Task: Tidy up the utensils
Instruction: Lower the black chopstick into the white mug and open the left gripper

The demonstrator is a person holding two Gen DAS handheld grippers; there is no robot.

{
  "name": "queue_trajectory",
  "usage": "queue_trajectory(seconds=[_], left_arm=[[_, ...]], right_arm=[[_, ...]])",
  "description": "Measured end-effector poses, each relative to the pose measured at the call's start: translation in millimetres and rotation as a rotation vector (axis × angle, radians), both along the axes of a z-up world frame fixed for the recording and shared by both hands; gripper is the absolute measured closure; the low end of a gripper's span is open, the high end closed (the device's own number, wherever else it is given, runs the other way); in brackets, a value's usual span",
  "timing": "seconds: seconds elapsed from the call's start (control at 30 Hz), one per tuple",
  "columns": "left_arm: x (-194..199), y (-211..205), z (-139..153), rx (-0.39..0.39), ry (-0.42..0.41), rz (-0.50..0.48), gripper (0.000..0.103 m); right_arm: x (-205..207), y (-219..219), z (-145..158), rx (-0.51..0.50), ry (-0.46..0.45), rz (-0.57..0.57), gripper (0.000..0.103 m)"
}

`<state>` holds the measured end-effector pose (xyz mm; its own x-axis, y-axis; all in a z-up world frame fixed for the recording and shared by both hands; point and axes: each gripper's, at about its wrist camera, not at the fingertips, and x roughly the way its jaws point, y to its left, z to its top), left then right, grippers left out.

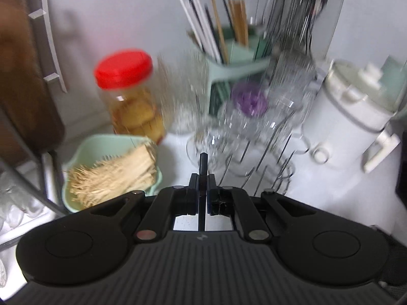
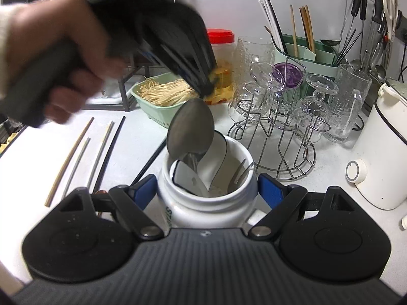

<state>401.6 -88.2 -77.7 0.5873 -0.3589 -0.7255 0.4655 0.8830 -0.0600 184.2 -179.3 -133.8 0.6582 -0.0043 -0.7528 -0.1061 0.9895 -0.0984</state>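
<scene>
My left gripper [image 1: 202, 178] is shut on a thin black chopstick [image 1: 203, 162] that sticks up between its fingers; in the right wrist view it [image 2: 203, 86] hovers, blurred, above the counter. My right gripper [image 2: 206, 185] is shut on a white jar [image 2: 203, 203] that holds a metal spoon [image 2: 190, 132], white ladles and a fork. A green utensil holder [image 1: 236, 58] with several chopsticks stands at the back; it also shows in the right wrist view [image 2: 305, 48]. Several loose chopsticks [image 2: 101, 152] lie on the counter to the left.
A red-lidded jar [image 1: 127, 91], a green basket of toothpicks [image 1: 112, 170], a wire rack of glasses [image 2: 285, 117], glass mugs [image 2: 348, 101] and a white cooker [image 2: 381, 152] crowd the counter. Hanging utensils [image 2: 376, 12] line the right wall. A wooden board [image 1: 23, 76] stands left.
</scene>
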Motion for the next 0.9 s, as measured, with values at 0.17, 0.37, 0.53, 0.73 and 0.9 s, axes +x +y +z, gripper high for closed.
queue_trajectory(seconds=[0.17, 0.37, 0.53, 0.73, 0.9], left_arm=[[-40.0, 23.8, 26.2, -0.082, -0.074, 0.051, 0.097], [-78.2, 46.3, 52.7, -0.157, -0.138, 0.105, 0.097], [-92.0, 58.7, 71.5, -0.207, -0.187, 0.145, 0.097], [-105.5, 65.3, 99.8, -0.234, -0.251, 0.151, 0.097], [-112.2, 66.4, 126.6, -0.244, -0.306, 0.150, 0.097]], right_arm=[[4.1, 3.0, -1.8, -0.002, -0.004, -0.010, 0.015], [11.7, 3.4, -3.6, -0.004, -0.005, 0.014, 0.015], [17.5, 6.8, -5.0, -0.005, -0.006, 0.021, 0.015], [20.6, 9.1, -6.0, -0.004, -0.005, 0.025, 0.015], [21.0, 9.0, -6.6, -0.002, -0.007, 0.020, 0.015]])
